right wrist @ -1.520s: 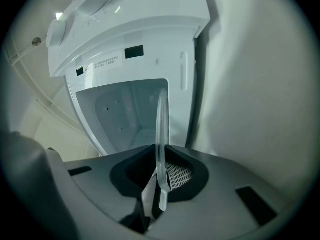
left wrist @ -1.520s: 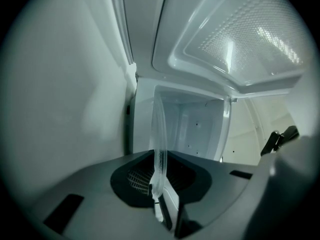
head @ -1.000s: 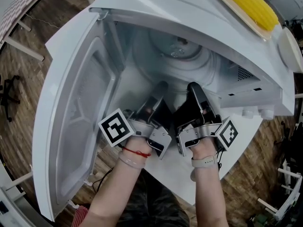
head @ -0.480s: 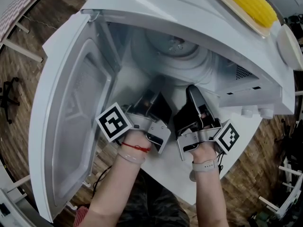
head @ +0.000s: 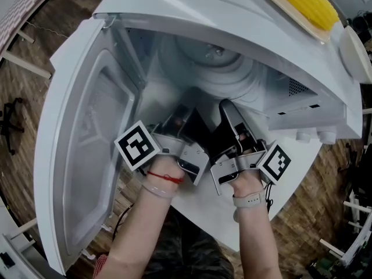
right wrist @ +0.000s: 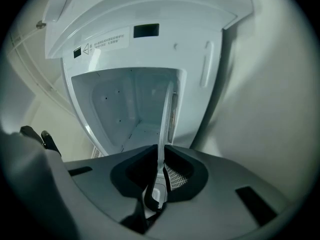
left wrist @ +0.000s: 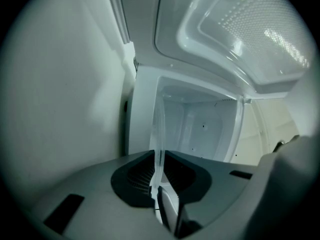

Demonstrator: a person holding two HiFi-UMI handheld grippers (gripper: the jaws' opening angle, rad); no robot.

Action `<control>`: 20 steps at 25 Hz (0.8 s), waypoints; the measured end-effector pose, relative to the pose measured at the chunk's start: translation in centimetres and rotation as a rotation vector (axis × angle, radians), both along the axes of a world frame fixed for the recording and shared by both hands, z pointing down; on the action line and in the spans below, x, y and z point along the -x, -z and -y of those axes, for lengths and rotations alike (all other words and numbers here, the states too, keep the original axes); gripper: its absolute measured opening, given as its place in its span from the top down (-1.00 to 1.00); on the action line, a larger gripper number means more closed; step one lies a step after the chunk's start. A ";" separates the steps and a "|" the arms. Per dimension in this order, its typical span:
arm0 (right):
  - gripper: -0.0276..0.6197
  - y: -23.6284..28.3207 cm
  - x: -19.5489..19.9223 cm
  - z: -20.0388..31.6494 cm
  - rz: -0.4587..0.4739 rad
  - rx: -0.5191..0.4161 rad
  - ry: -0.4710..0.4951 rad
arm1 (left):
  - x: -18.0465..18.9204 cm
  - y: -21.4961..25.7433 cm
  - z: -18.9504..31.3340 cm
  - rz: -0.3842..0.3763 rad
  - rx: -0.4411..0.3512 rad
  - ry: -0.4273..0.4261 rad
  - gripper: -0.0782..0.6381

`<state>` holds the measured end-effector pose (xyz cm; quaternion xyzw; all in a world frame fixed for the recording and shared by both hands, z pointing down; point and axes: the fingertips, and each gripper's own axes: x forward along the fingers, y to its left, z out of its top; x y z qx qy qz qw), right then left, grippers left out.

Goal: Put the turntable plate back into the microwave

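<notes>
As left gripper (left wrist: pixel 159 186) and right gripper (right wrist: pixel 159 179) pinch it, turntable plate (right wrist: pixel 165 114), clear, edge-on.

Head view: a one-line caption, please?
Left gripper and right gripper grip the glass turntable plate at the open microwave.

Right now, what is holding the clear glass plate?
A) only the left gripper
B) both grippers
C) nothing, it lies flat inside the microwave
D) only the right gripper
B: the left gripper and the right gripper each have their jaws shut on the edge of the glass plate.
</notes>
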<state>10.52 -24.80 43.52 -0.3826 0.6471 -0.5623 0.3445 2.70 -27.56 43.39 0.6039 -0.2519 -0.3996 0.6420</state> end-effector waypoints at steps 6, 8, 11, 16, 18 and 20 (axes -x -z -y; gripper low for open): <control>0.74 0.5 -0.1 0.7 0.015 -0.014 -0.019 | -0.1 0.6 0.7 0.015 -0.014 -0.023 0.65; 0.74 0.5 -0.2 0.9 0.020 -0.016 -0.026 | -0.1 0.7 0.8 0.021 -0.013 -0.030 0.65; 0.74 0.5 -0.1 0.9 0.031 -0.015 -0.029 | 0.0 0.6 0.8 0.019 -0.009 -0.033 0.65; 0.75 0.4 -0.2 1.0 0.046 -0.023 -0.047 | 0.2 0.6 0.7 0.023 0.006 -0.030 0.65; 0.75 0.4 -0.5 1.1 0.058 -0.023 -0.065 | 0.2 0.6 0.6 0.031 0.008 -0.039 0.65; 0.76 0.4 -0.8 1.3 0.060 -0.020 -0.079 | 0.1 0.7 0.3 0.036 0.004 -0.055 0.65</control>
